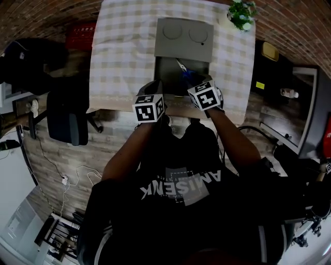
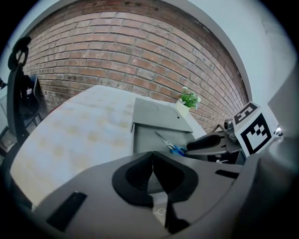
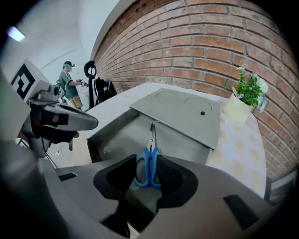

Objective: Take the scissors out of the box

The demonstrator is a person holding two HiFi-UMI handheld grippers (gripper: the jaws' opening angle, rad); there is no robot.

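Scissors with blue handles (image 1: 184, 71) lie inside the open grey box (image 1: 164, 72) on the checked tablecloth, blades pointing toward the lid (image 1: 184, 37), which lies flat behind it. My right gripper (image 3: 145, 172) hovers over the box's near right part, jaws open. The blue handles (image 3: 148, 164) show through the gap between its pads, below them and untouched. My left gripper (image 2: 152, 169) is shut and empty at the box's near left edge. From its view the scissors (image 2: 171, 145) lie ahead to the right, just before the right gripper (image 2: 211, 141).
A small potted plant (image 1: 241, 14) stands at the table's far right corner. An office chair (image 1: 67, 116) is left of the table, and a desk with a monitor (image 1: 305, 108) is to the right. A brick wall (image 3: 210, 42) backs the table. A person (image 3: 70, 84) stands far off.
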